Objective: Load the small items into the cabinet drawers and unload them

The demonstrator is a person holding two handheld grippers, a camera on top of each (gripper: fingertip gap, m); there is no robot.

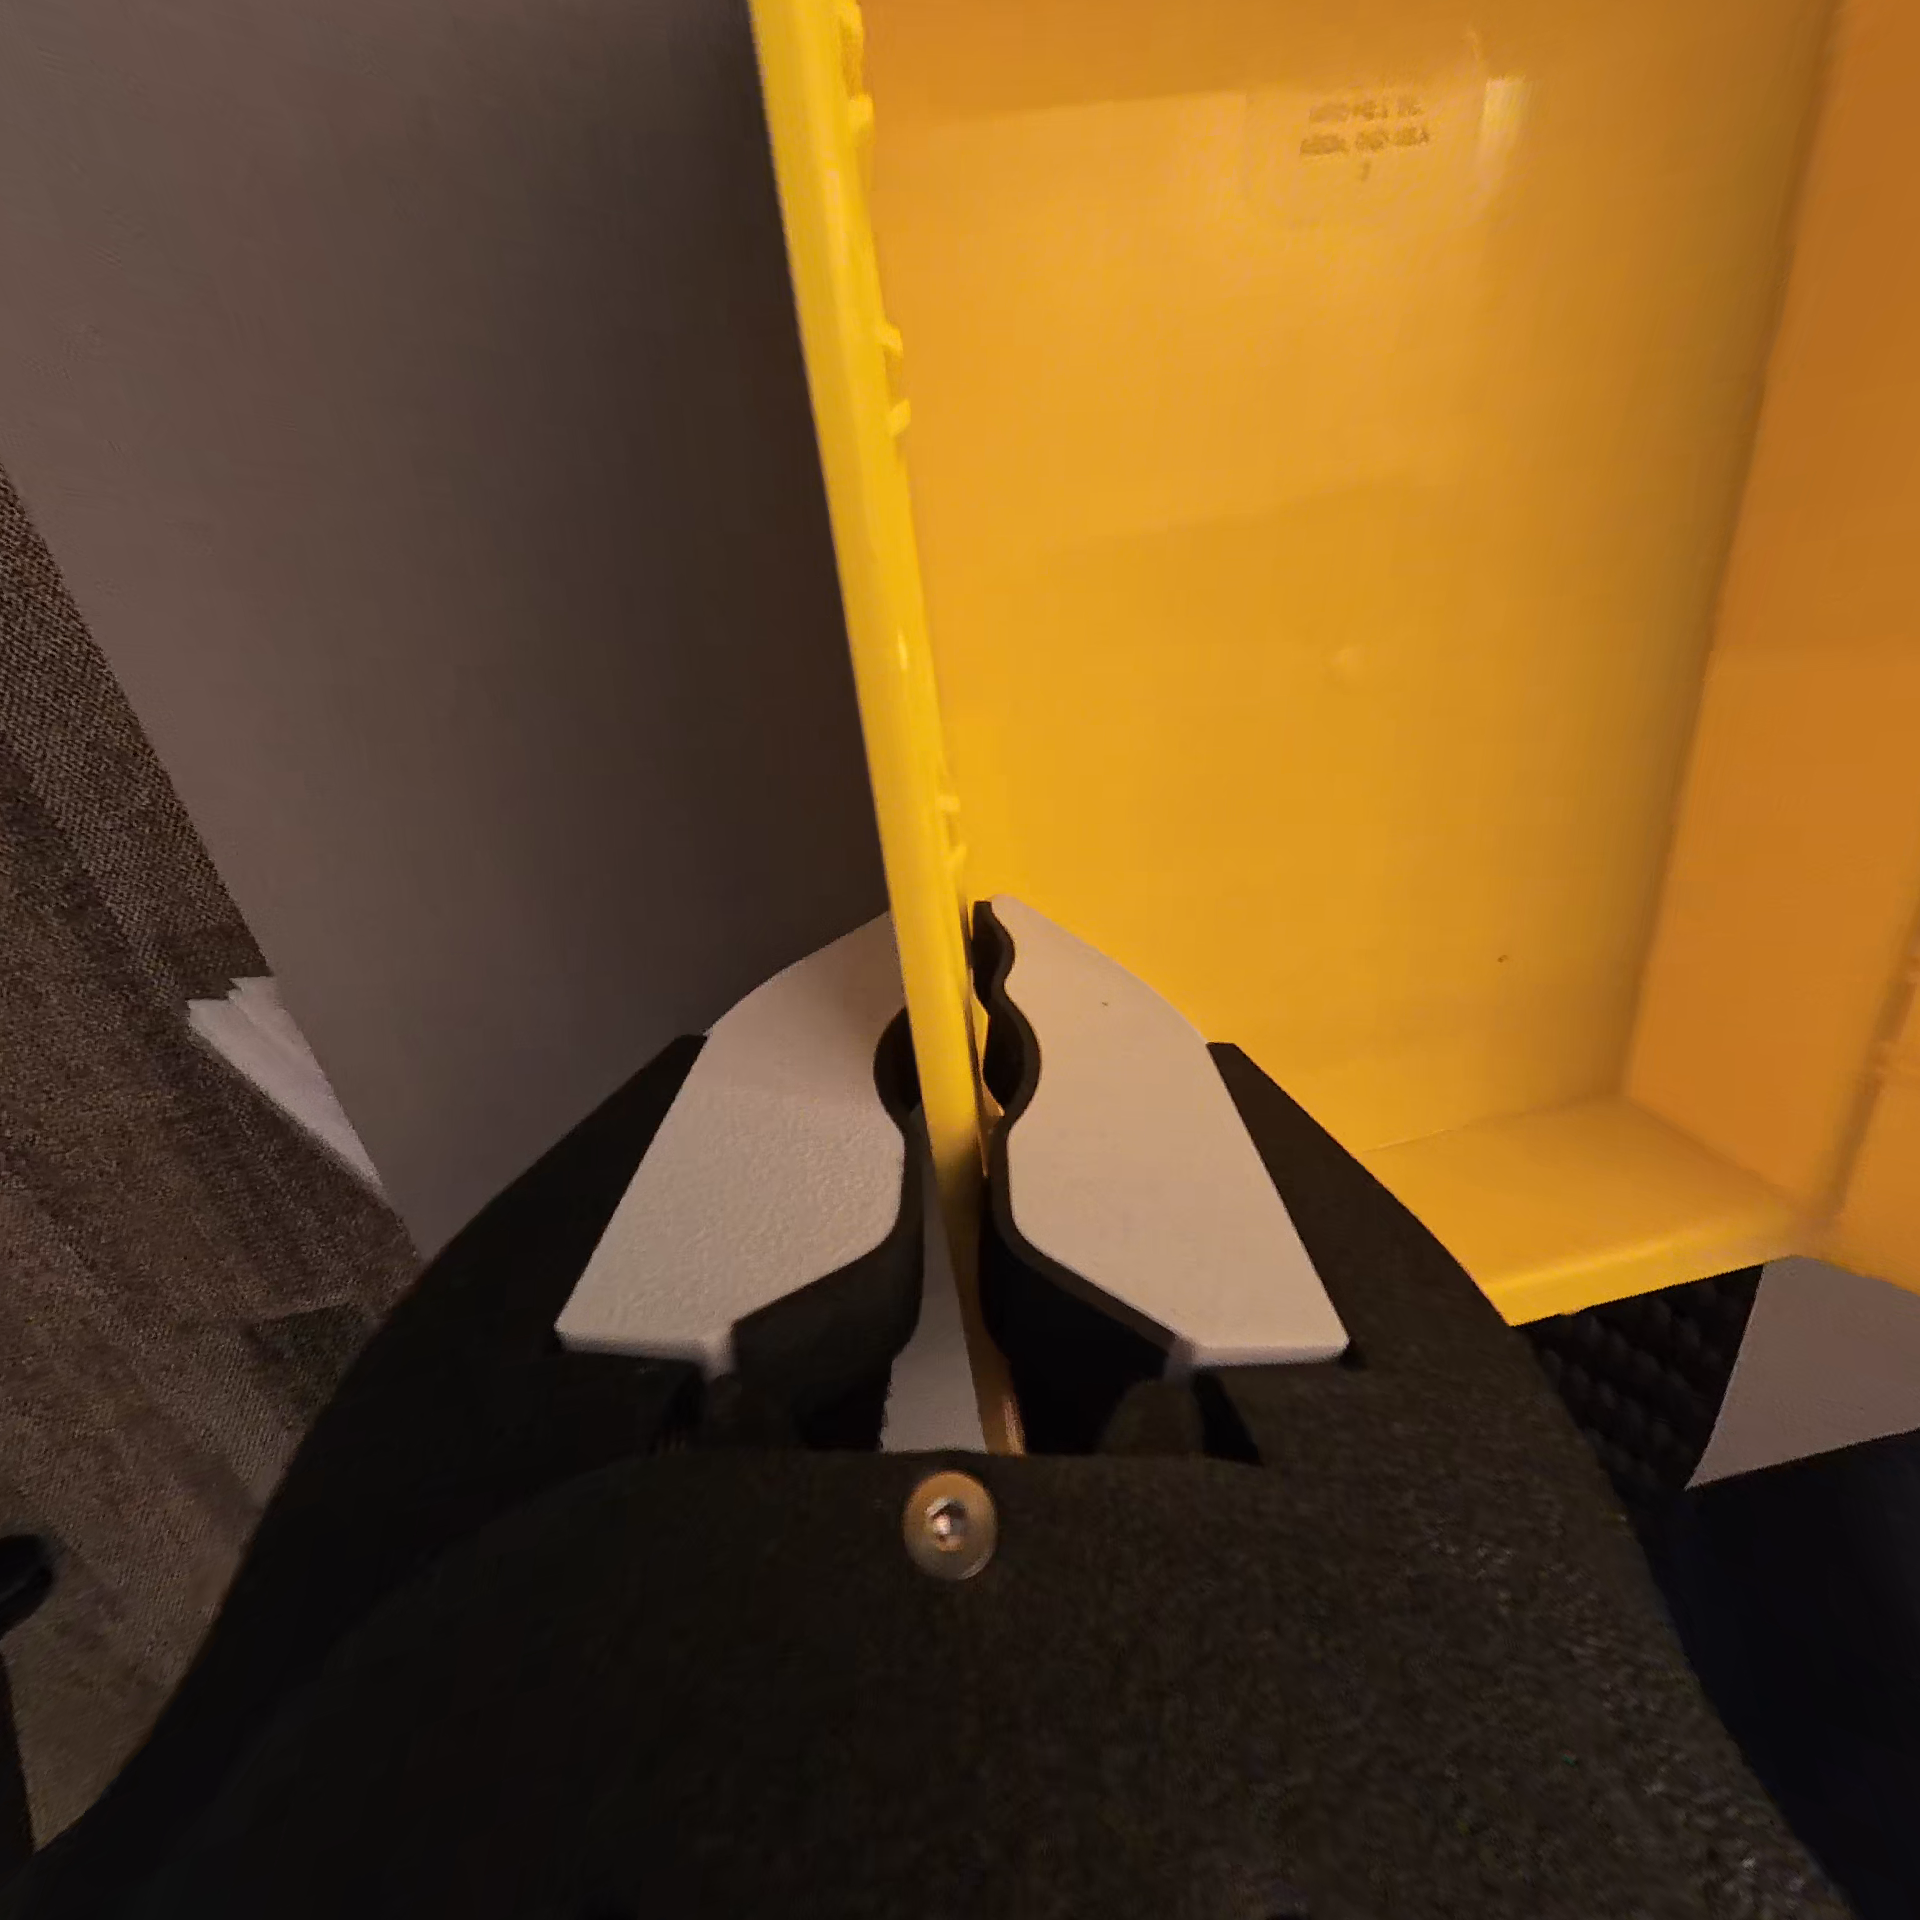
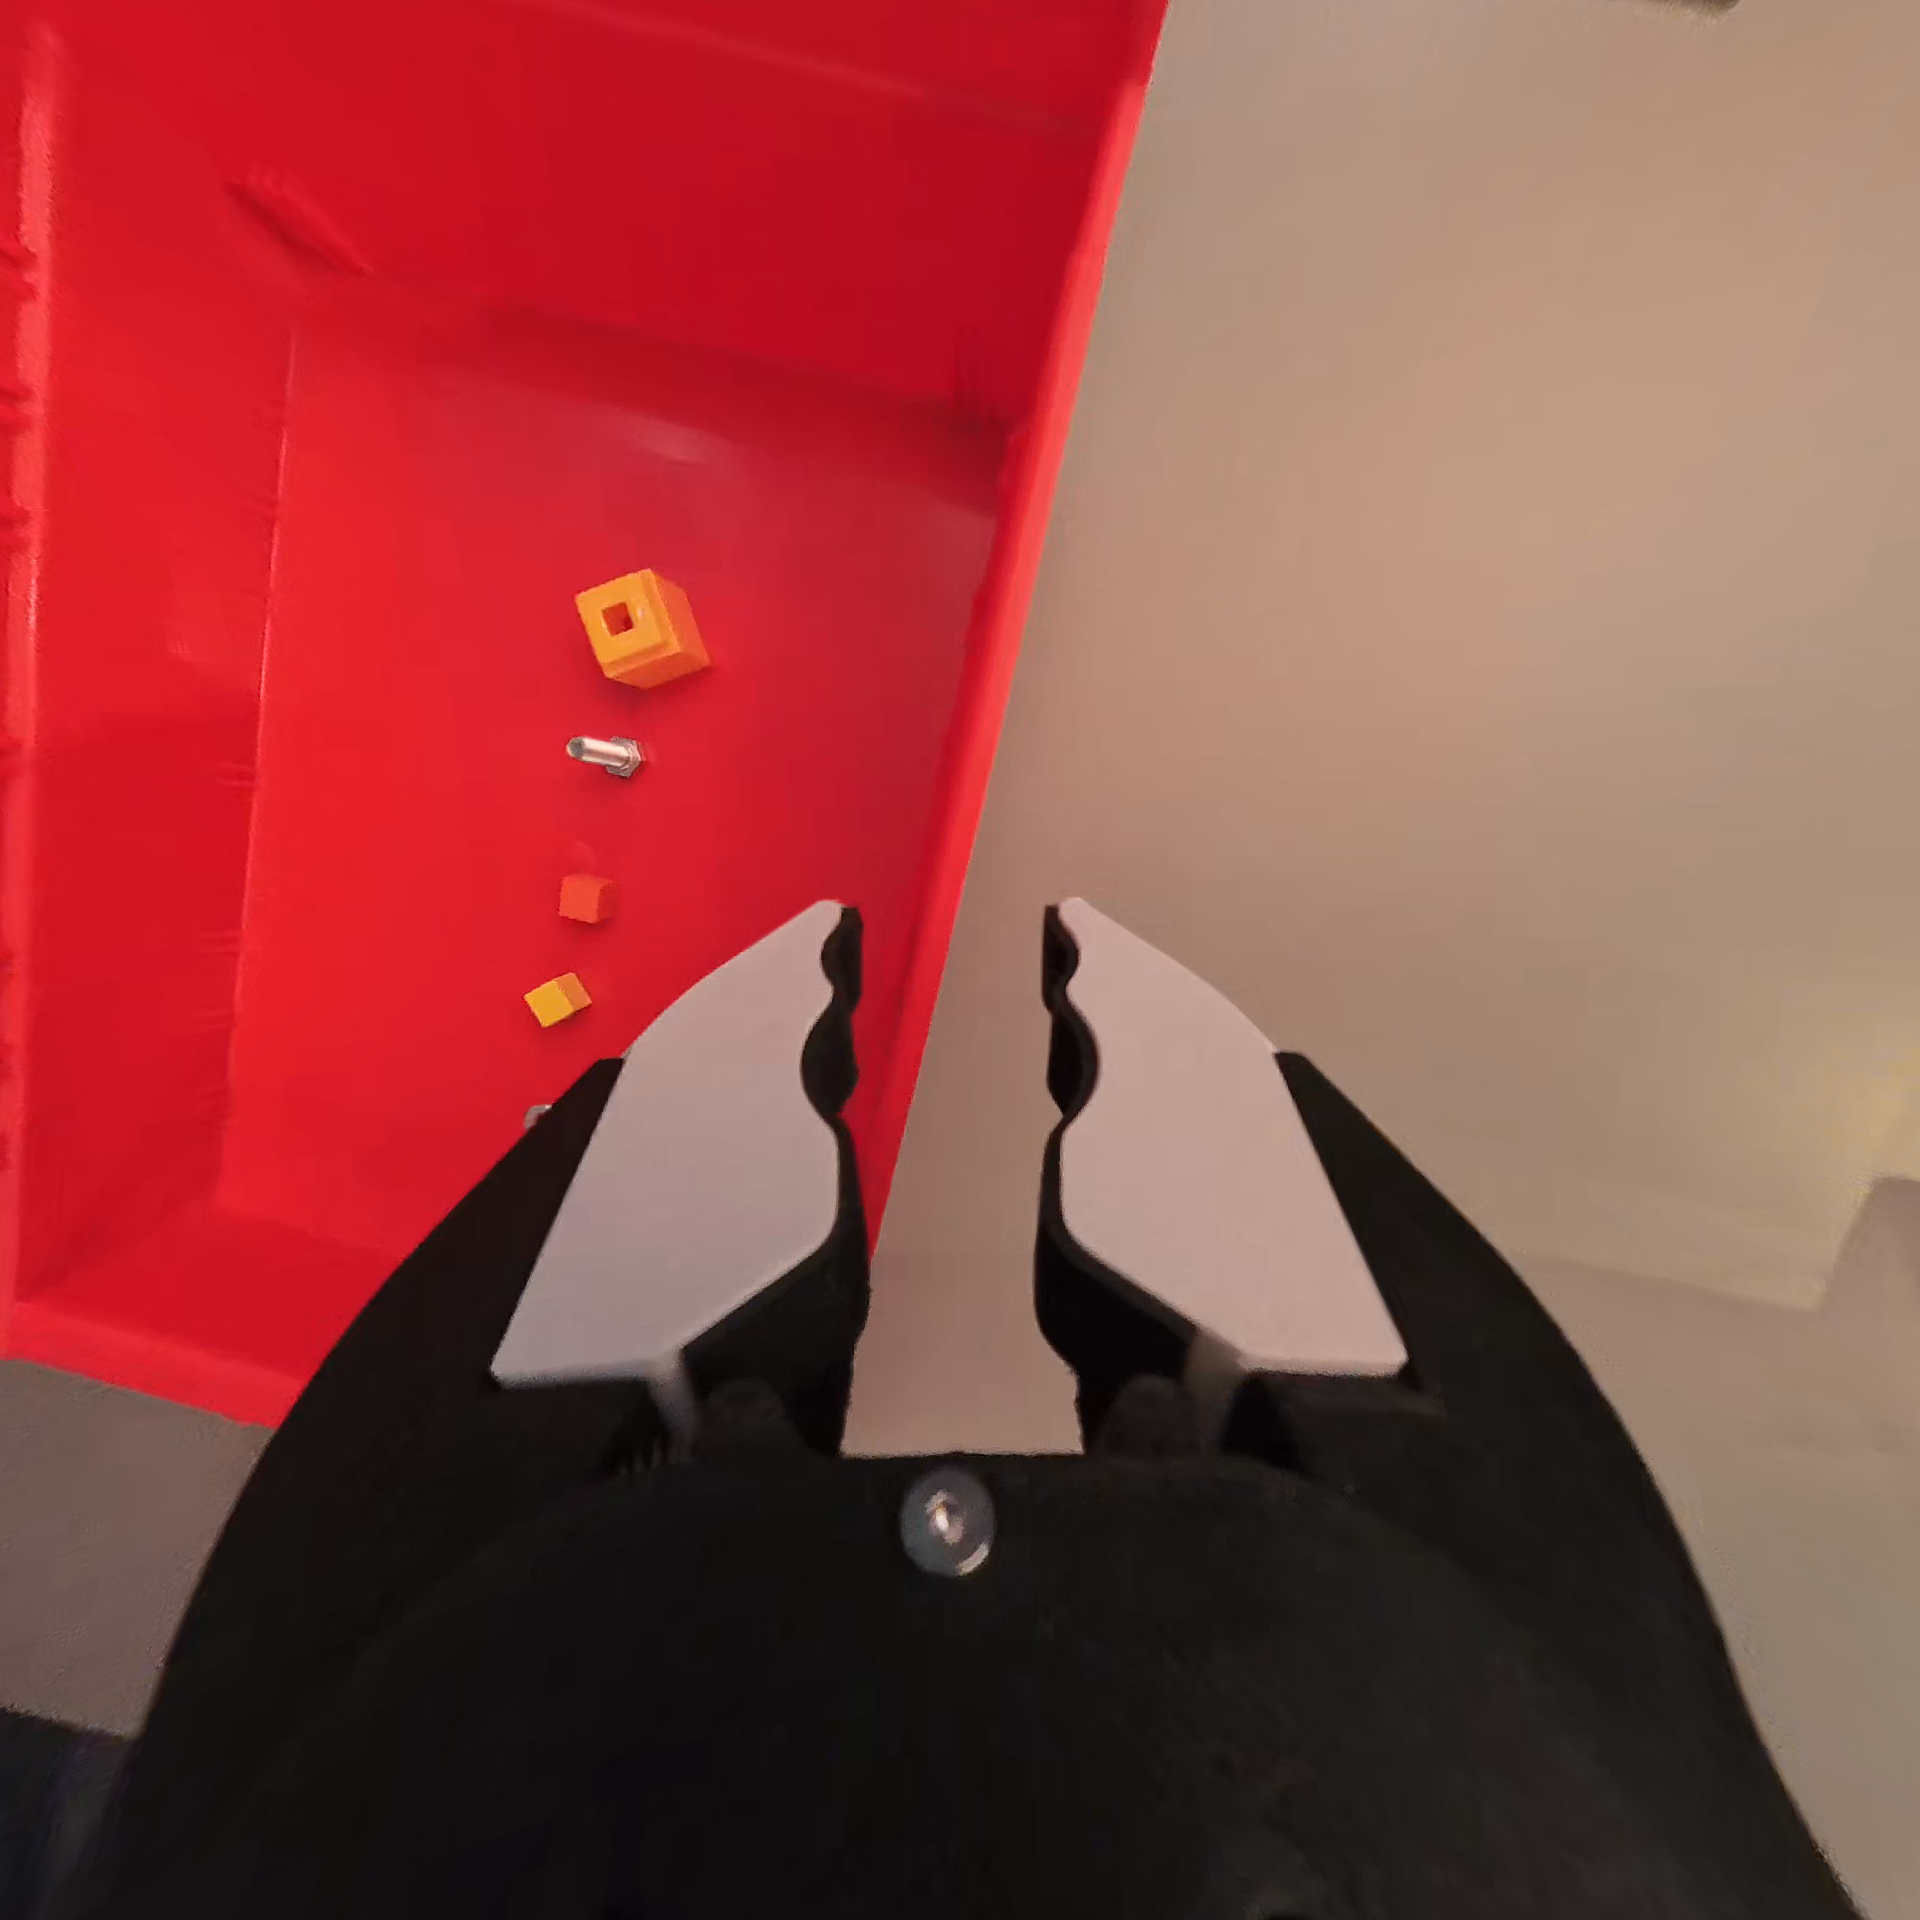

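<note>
Pale wall and grey carpet (image 1: 125,1039) lie behind both views; left gripper (image 1: 951,1049) has its jaws clamped on the side wall of the empty yellow drawer (image 1: 1351,623). Right gripper (image 2: 951,1023), jaws parted and holding nothing, straddles the right wall of the red drawer (image 2: 665,208). An orange cube (image 2: 641,627), a screw (image 2: 605,753) and two small blocks (image 2: 585,898) lie along its floor. Judged step: unloading; next, close on that wall or reach in.
</note>
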